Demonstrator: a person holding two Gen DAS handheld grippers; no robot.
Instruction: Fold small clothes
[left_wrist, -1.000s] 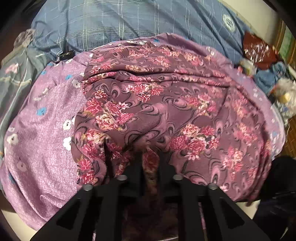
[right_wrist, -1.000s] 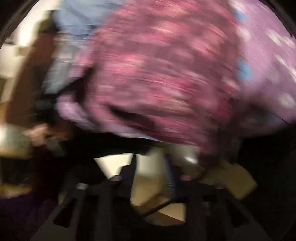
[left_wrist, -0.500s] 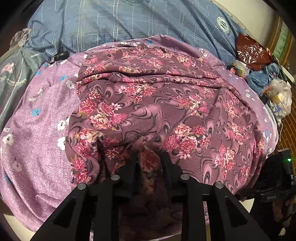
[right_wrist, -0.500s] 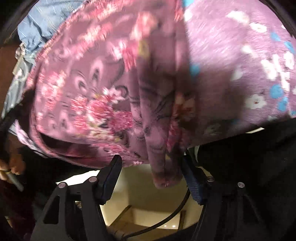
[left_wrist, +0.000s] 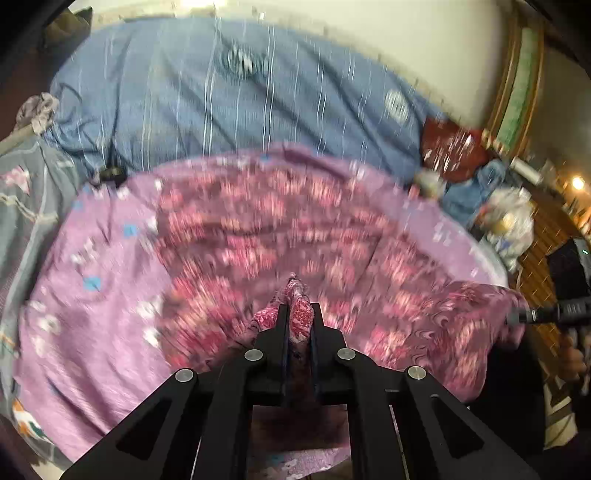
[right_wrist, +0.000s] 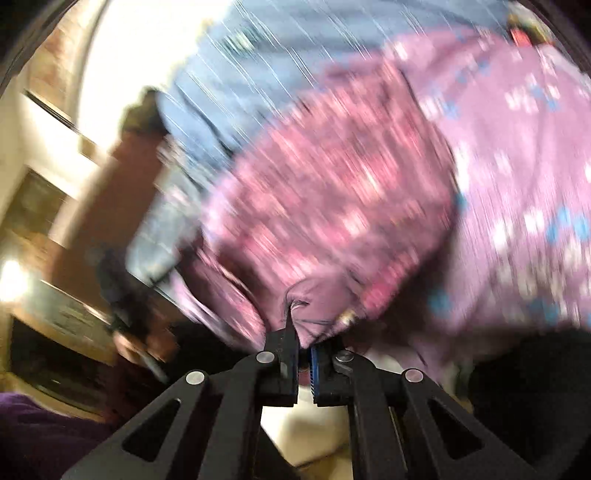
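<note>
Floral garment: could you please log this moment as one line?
left gripper: shut on floral garment | right gripper: shut on floral garment edge | both views motion-blurred

garment (left_wrist: 280, 236) on sheet (left_wrist: 96, 317) | quilt (left_wrist: 229, 103) behind | bags (left_wrist: 506, 221) right

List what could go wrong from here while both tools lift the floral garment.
1. The right tool pinches only a small bunch at the floral garment edge; it may slip out.
2. The lilac sheet lies directly beneath and could be dragged along.
3. Both views are motion-blurred, so the fold may land uneven.
</note>
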